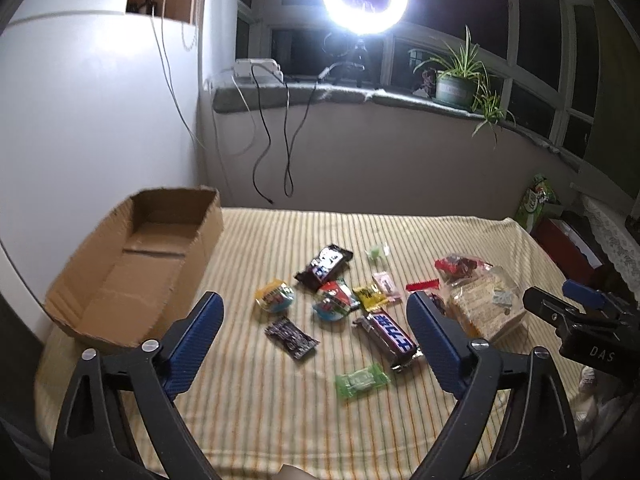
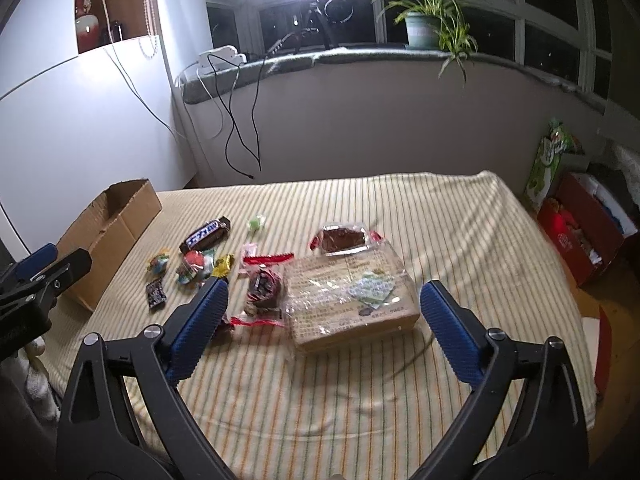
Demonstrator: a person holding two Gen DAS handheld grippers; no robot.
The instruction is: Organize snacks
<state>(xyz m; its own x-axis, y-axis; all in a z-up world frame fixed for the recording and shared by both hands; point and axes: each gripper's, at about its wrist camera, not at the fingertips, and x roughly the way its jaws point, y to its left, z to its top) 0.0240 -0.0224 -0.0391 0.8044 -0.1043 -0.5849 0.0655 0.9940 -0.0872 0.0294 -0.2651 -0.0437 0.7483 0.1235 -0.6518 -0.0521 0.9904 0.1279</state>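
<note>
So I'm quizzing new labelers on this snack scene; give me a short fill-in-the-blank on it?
1. The cardboard box holds ____ snacks.
2. Both the left gripper and the right gripper have jaws that are ____.
3. The tablecloth pattern is ____.
4. The potted plant stands on the ____.

Missing words: no; open; striped; windowsill

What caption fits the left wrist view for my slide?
Open left claw above wrapped snacks scattered on a striped yellow cloth, empty brown cardboard box at left.
</note>
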